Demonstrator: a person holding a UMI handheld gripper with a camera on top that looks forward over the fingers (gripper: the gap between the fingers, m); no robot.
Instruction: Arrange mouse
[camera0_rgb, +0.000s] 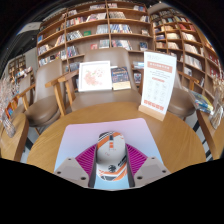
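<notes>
Sitting between the gripper's two fingers, the mouse — white and grey with an orange stripe — lies over the near edge of a pale mouse mat on the round wooden desk. Its long axis runs straight ahead along the fingers, toward the desk's far edge. The pink pads flank its sides closely, but whether they press on it I cannot tell — so no turn of the wrist seems needed.
</notes>
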